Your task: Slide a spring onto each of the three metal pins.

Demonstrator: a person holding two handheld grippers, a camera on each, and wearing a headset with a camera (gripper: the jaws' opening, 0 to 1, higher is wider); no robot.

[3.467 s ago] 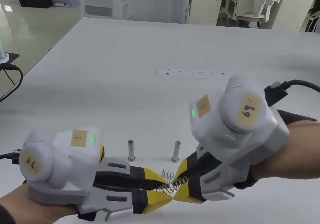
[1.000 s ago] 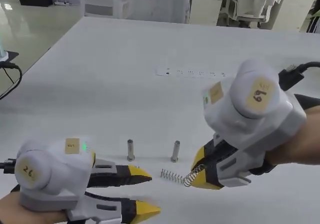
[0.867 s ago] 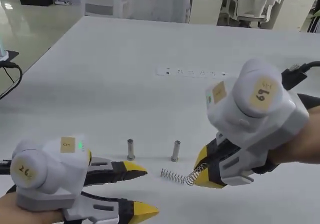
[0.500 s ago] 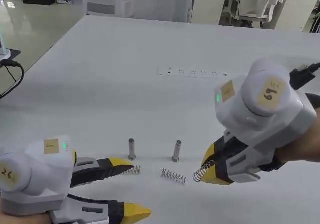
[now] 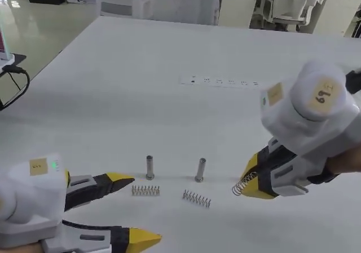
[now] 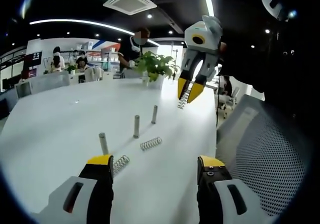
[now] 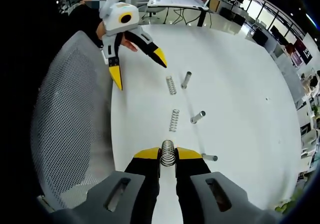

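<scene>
Two short metal pins (image 5: 149,167) (image 5: 201,169) stand upright on the white table (image 5: 169,112). Two loose springs (image 5: 145,190) (image 5: 196,198) lie flat just in front of them. My right gripper (image 5: 248,184) hovers right of the pins, shut on a third spring (image 5: 242,183) that sticks out from its tips. In the right gripper view that spring (image 7: 168,152) sits end-on between the jaws, with three pins (image 7: 186,79) (image 7: 198,117) (image 7: 210,157) beyond. My left gripper (image 5: 135,209) is open and holds nothing, low at the left. The left gripper view has all three pins (image 6: 103,143) (image 6: 136,126) (image 6: 154,114) in a row.
A white power strip (image 5: 221,83) lies flat further back on the table. Chairs (image 5: 175,2) stand at the far edge. A grey mesh chair back (image 7: 70,114) is close to the near edge of the table. A potted plant (image 6: 155,64) stands at one table end.
My right gripper has carried its spring to the right, away from the pins. My left gripper has drawn back to the left, still open, leaving two springs lying on the table.
</scene>
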